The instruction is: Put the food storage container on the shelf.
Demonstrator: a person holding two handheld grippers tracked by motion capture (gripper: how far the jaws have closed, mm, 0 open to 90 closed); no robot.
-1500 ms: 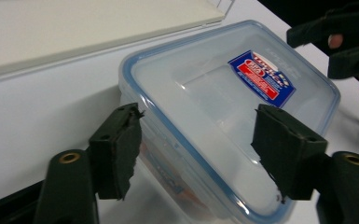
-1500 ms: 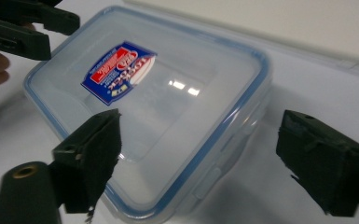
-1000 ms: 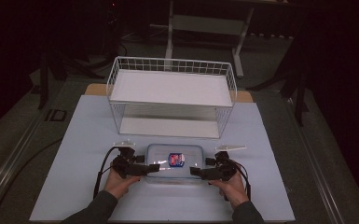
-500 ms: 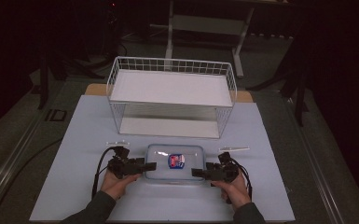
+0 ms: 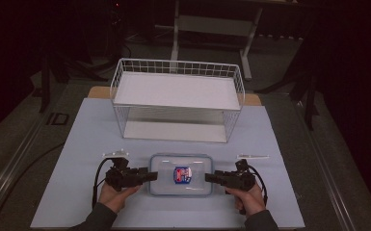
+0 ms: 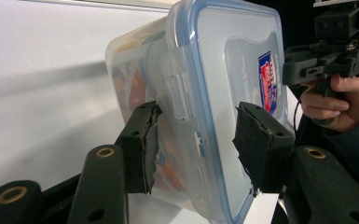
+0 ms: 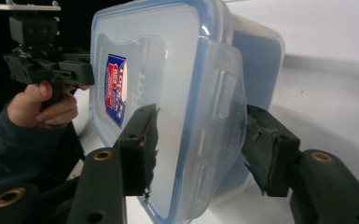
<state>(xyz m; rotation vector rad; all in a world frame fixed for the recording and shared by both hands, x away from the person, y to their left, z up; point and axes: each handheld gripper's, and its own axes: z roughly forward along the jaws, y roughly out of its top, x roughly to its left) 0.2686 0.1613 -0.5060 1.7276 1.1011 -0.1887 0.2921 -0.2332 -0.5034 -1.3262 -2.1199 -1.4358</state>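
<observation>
A clear plastic food container (image 5: 180, 174) with a blue-rimmed snap lid sits just in front of a white wire basket (image 5: 177, 102). The left gripper (image 5: 147, 176) and right gripper (image 5: 211, 178) each straddle an end latch, jaws spread, not clamped. It looks rigid, smooth, probably slippery; both ends suit lifting.
</observation>
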